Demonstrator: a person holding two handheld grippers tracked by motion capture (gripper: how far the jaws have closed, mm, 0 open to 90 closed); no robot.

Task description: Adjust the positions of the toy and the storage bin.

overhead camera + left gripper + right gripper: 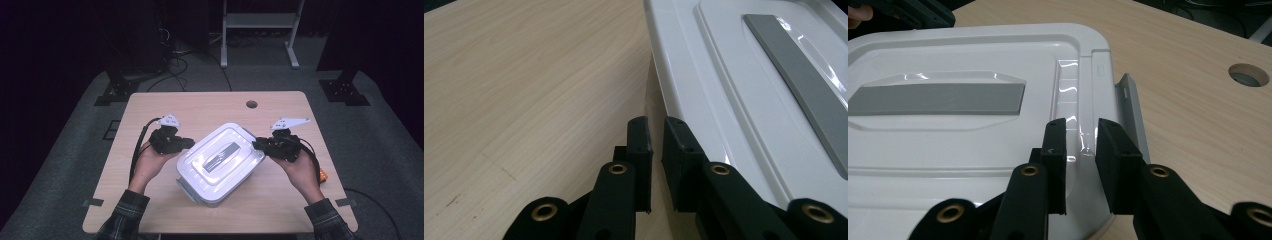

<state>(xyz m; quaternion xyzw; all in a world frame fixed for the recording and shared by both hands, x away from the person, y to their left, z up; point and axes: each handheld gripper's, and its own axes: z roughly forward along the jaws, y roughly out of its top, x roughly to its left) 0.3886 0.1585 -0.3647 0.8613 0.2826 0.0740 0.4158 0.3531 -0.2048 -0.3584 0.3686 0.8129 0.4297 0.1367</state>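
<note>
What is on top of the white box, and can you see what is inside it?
A white lid with a grey strip along its middle covers the white box. The left gripper and right gripper sit at opposite lid edges. The inside is hidden by the closed lid.

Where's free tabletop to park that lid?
Bare wood lies behind the white box, up to the cable hole, and along the near edge of the table between the sleeves. It's crowded mid-table: the left hand-held gripper and right hand-held gripper flank the box.
</note>
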